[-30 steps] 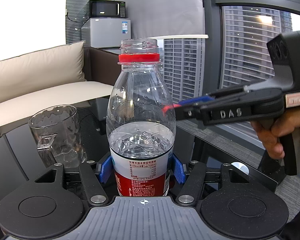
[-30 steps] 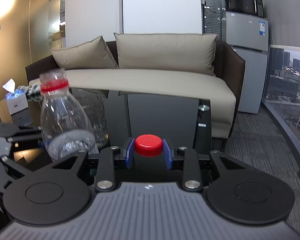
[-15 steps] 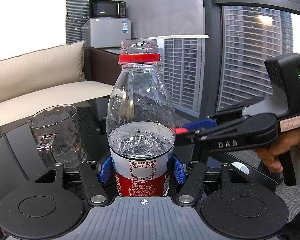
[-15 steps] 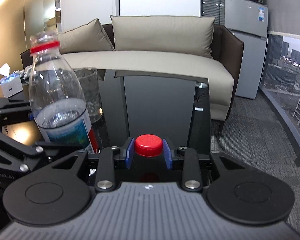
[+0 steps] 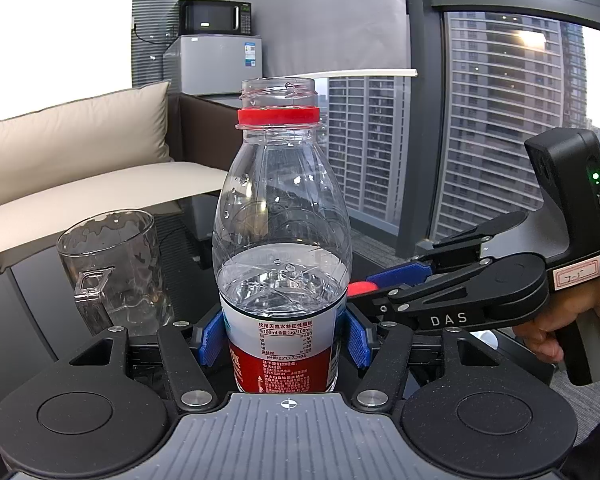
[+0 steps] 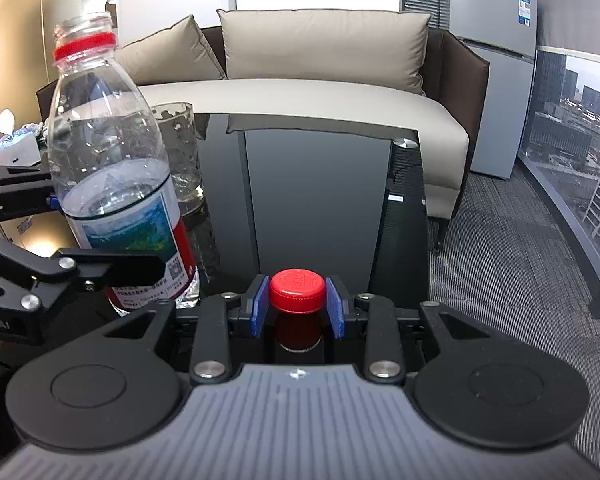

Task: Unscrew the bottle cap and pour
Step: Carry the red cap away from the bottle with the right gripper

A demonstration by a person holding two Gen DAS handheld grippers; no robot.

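Beside bottle, right tongs seemingly pinching cap

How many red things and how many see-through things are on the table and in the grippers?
Red: 2, the cap and the ring on the bottle's neck.
See-through: 2, the bottle and the glass mug.
Total: 4.

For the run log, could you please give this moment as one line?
bottle: open, upright, in left tongs | cap: off, in right tongs, low over table | glass: no pour yet
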